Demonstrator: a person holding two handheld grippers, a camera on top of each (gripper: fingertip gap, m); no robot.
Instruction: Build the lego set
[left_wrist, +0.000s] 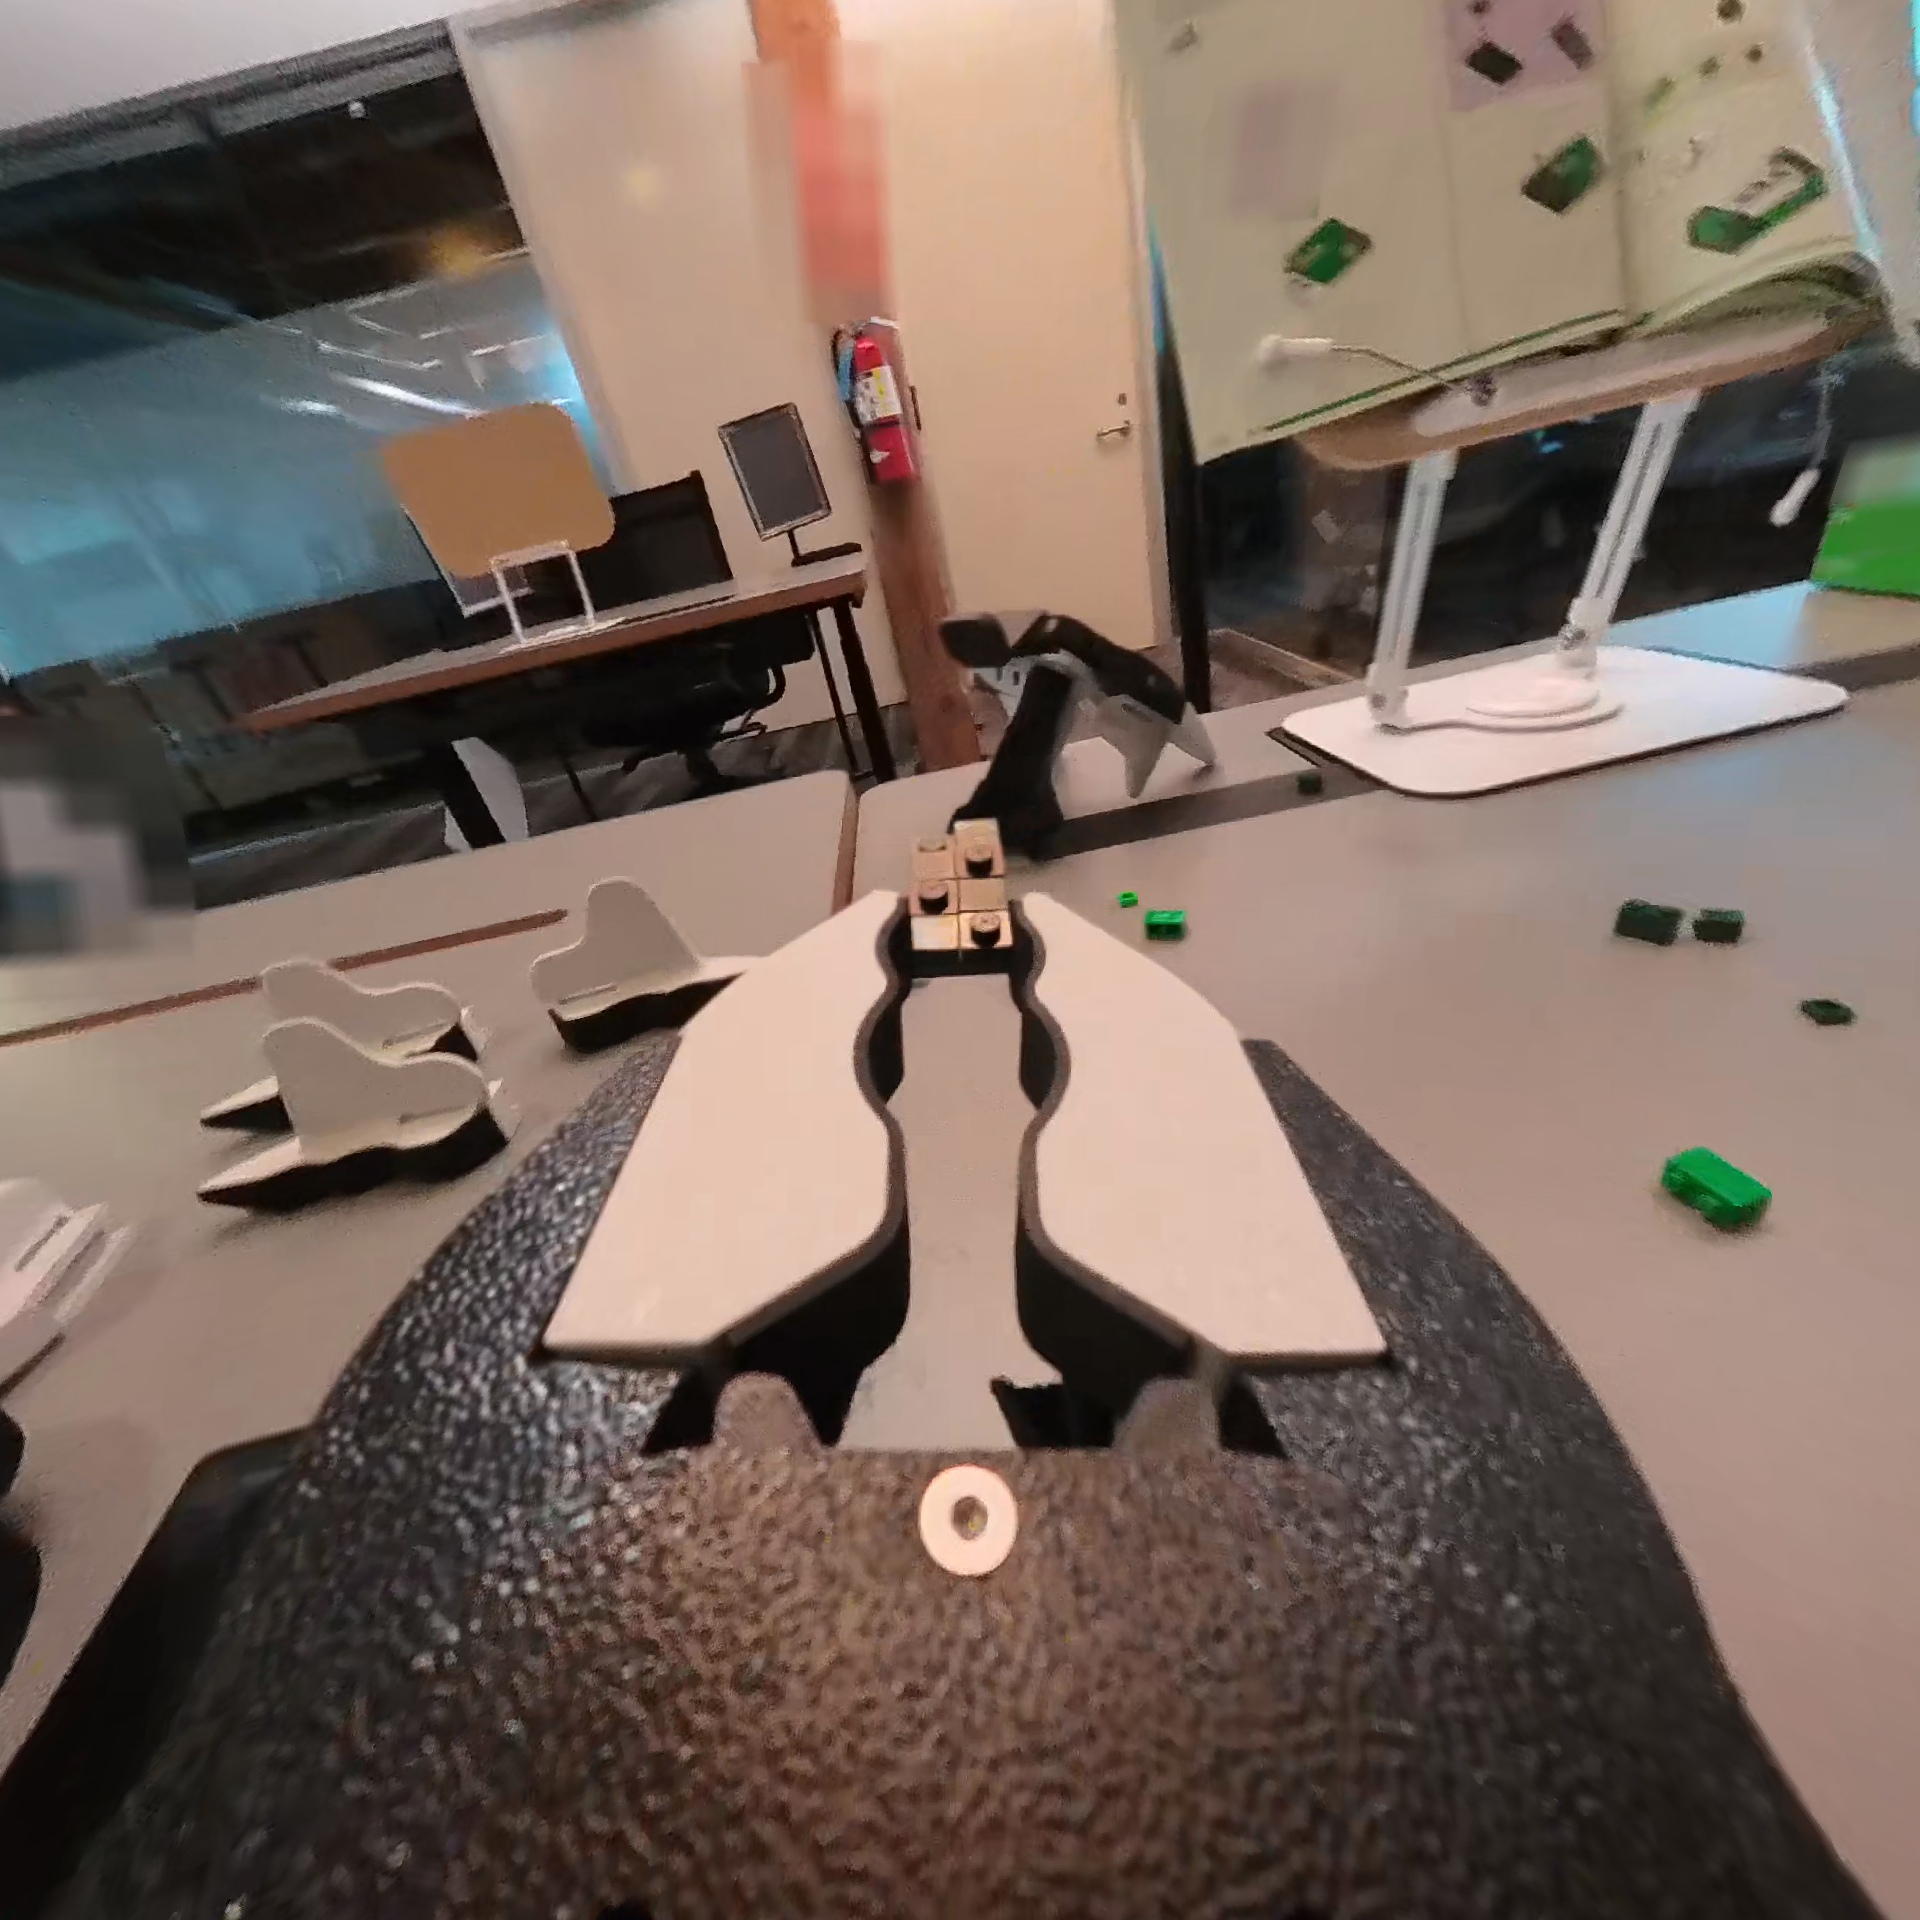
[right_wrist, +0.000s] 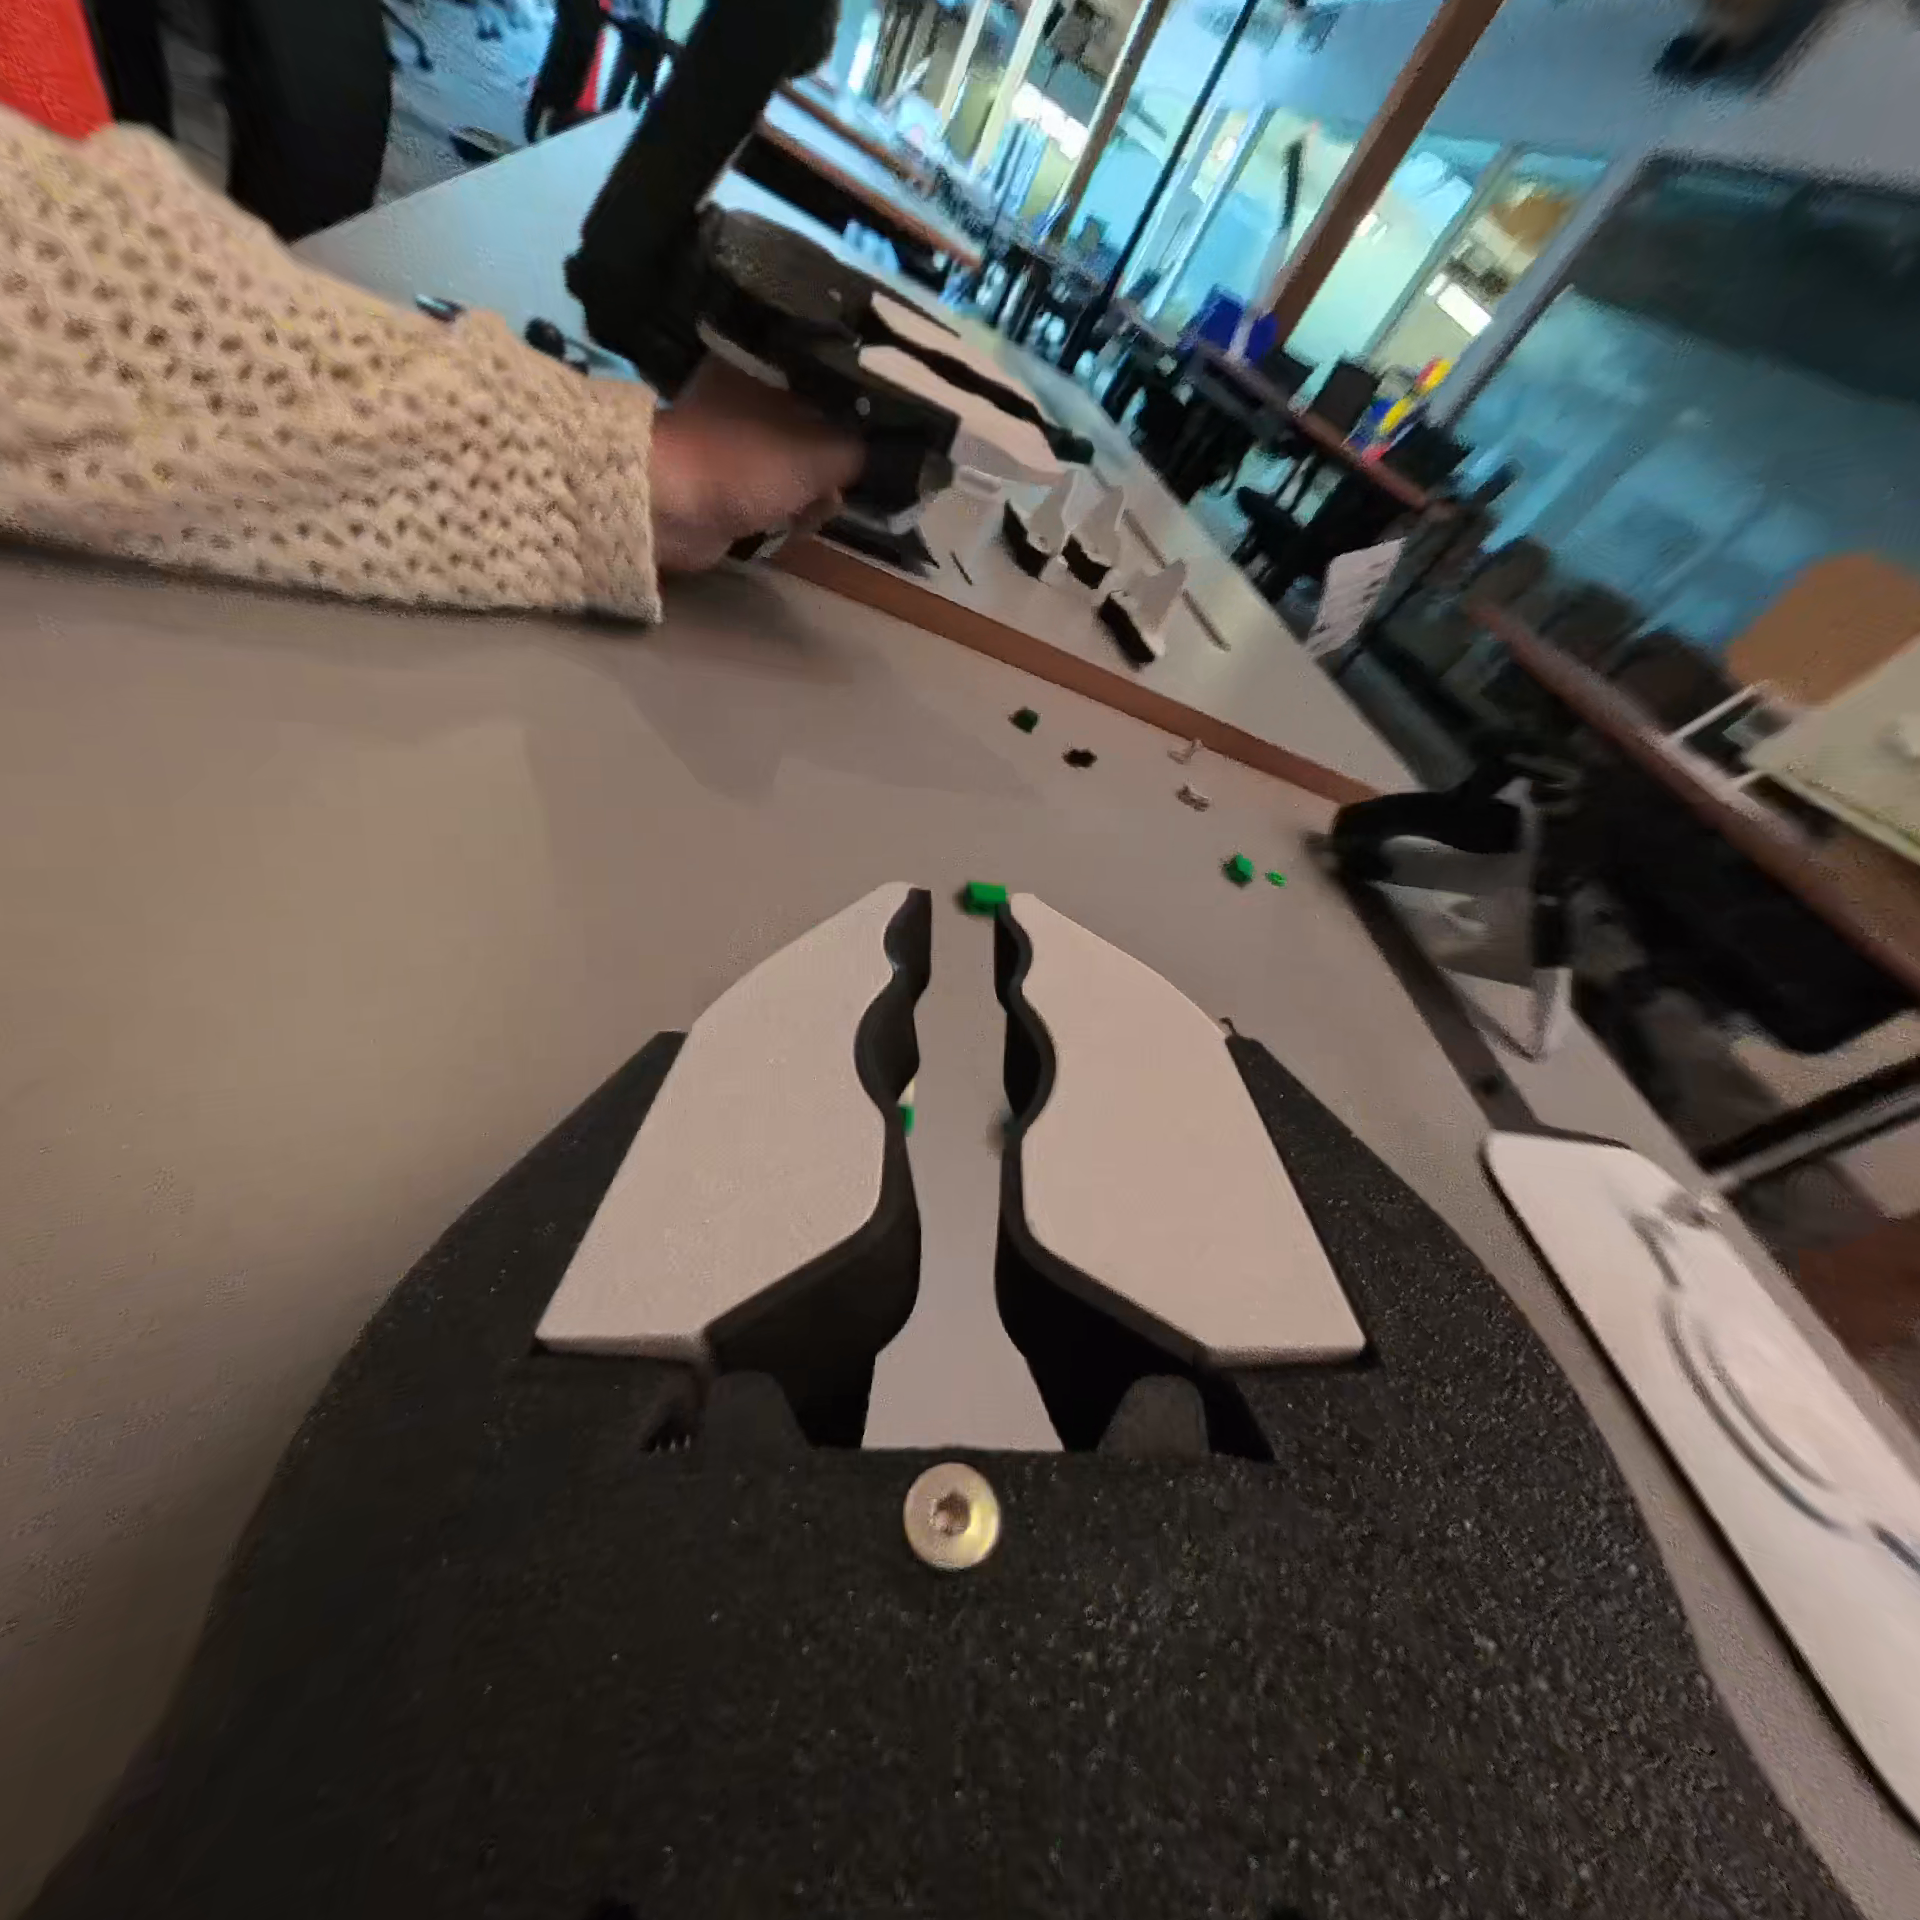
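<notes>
Right tongs (right_wrist: 964, 902) gape slightly just behind a green brick (right_wrist: 983, 897).

Left gripper (left_wrist: 961, 940): coarse pebbled black plastic body, smooth matt grey fingers (left_wrist: 769, 1132), bright metal washer (left_wrist: 966, 1536). Small block assembly (left_wrist: 961, 899): glossy tan and dark plastic. Green bricks (left_wrist: 1714, 1187): shiny plastic. Surface (left_wrist: 1455, 1039): smooth matt grey. Sleeve (right_wrist: 291, 416): chunky cream knit.

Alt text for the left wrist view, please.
The left tool grips a small tan-and-grey lego assembly between its fingertips above a grey table. Green bricks lie scattered to the right, spare white fingers to the left.
</notes>
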